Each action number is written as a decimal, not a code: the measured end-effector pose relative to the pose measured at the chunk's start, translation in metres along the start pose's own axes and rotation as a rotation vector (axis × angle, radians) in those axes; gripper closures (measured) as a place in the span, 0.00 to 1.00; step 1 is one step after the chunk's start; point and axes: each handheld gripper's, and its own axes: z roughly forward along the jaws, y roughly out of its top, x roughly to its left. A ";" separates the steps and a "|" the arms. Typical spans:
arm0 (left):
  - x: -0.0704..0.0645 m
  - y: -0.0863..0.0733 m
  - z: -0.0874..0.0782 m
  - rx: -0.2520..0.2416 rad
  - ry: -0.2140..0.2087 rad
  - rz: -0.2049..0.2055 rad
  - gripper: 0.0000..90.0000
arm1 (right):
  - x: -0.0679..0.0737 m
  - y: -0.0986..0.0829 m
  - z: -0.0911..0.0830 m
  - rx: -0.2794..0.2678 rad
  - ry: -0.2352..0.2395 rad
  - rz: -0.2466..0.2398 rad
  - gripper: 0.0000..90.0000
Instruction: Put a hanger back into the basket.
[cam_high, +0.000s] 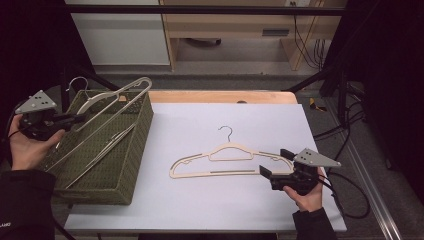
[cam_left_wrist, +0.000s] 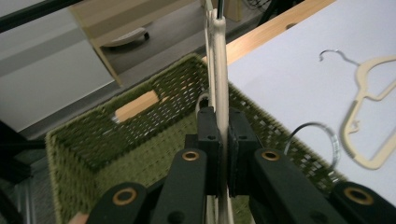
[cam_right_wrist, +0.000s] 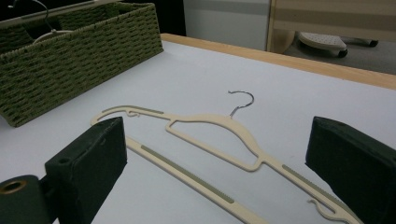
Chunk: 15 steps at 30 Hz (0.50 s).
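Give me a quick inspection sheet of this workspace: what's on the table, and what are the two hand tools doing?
Surface: white table top, wooden far edge.
Job's things: cream hanger flat on the table; raised hanger over the green woven basket.
Clutter: nothing seen.
Grippers: left gripper shut on the raised hanger; right gripper open at the flat hanger's end.
Cables: black cables right of the table.
Surroundings: wooden furniture behind.

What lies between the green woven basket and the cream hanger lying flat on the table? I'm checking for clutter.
Nothing: in the high view, bare white table separates the green woven basket from the flat cream plastic hanger.
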 end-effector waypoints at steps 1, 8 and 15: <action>0.002 -0.003 0.000 0.011 0.005 0.002 0.96 | 0.000 0.000 0.000 0.000 0.001 -0.001 0.06; 0.010 -0.024 0.002 0.043 0.025 0.000 0.96 | -0.001 0.000 0.001 0.006 0.002 -0.004 0.07; 0.005 -0.045 0.017 0.106 0.038 0.017 0.96 | 0.000 -0.001 0.002 0.008 0.002 0.000 0.07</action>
